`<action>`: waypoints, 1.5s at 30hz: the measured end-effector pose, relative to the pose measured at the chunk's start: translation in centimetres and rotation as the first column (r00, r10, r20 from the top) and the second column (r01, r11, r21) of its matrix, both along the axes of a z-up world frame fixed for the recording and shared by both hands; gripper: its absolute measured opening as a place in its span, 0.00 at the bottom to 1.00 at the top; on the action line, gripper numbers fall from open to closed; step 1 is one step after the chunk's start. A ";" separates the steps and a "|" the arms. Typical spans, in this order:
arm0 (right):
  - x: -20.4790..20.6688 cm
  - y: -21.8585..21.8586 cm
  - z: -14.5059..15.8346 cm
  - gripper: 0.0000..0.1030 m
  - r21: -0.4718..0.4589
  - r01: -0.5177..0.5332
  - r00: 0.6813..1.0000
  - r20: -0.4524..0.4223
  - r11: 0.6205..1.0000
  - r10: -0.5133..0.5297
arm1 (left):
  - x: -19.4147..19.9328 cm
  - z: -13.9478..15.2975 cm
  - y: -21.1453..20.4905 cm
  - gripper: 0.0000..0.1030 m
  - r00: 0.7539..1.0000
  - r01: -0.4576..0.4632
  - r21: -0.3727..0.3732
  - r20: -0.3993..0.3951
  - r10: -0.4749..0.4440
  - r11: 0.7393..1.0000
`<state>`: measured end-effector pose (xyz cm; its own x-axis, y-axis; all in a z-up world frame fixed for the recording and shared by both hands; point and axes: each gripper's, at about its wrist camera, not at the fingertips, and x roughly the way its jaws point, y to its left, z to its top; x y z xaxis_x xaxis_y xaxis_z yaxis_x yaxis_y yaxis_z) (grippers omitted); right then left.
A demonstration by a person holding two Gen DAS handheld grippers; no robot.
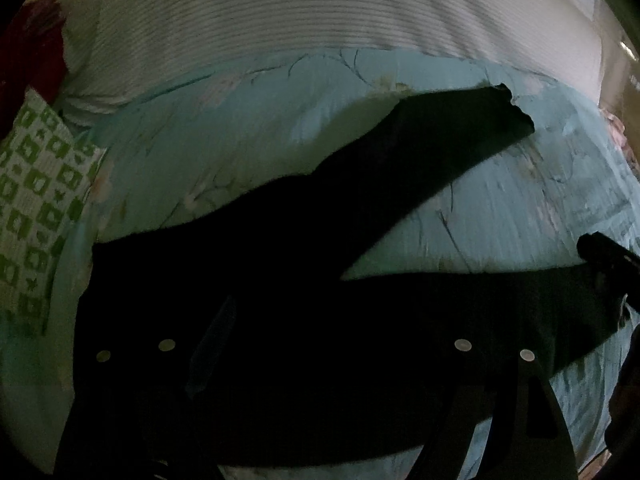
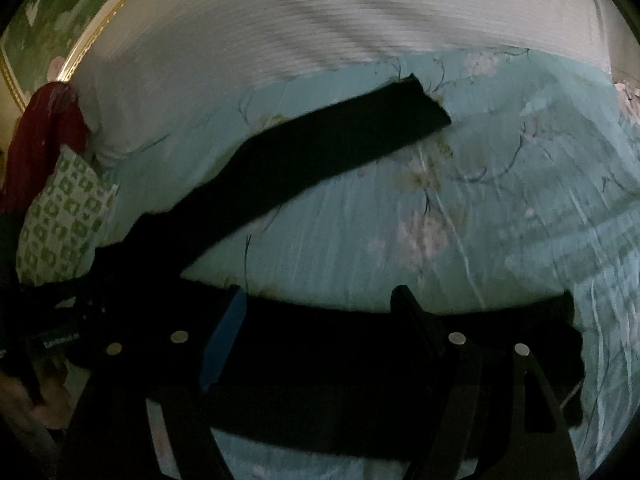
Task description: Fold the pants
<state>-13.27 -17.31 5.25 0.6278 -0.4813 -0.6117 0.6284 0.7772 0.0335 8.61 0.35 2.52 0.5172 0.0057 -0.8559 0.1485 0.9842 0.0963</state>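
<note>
Black pants [image 1: 320, 264] lie spread on a light blue flowered bedspread [image 1: 248, 120], the two legs splayed in a V. The far leg [image 1: 460, 128] runs up to the right; the near leg [image 1: 480, 300] runs right along the bed's front. The waist end is at the left. My left gripper [image 1: 320, 360] hovers over the pants' upper part, fingers wide apart and dark against the cloth. My right gripper [image 2: 316, 320] is open above the near leg [image 2: 360, 360], with the far leg [image 2: 320, 152] beyond. The right gripper also shows in the left wrist view [image 1: 604, 252].
A white ribbed blanket [image 1: 300, 4] covers the far part of the bed. A green and white patterned pillow [image 1: 36, 208] and a dark red cloth [image 1: 28, 48] lie at the left. A green wall with gold trim [image 2: 60, 12] stands at the far left.
</note>
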 end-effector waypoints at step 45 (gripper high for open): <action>14.1 -24.6 7.2 0.17 -0.013 -0.043 0.995 -0.091 0.999 0.042 | 20.7 -5.2 -5.6 0.24 0.972 0.111 -0.083 -0.199 -0.125 0.990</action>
<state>0.80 -41.89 12.42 0.5903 -0.4651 -0.6597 0.5948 0.8031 -0.0339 29.32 -5.22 -2.63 0.3258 -0.1091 -0.9391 0.2734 0.9618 -0.0169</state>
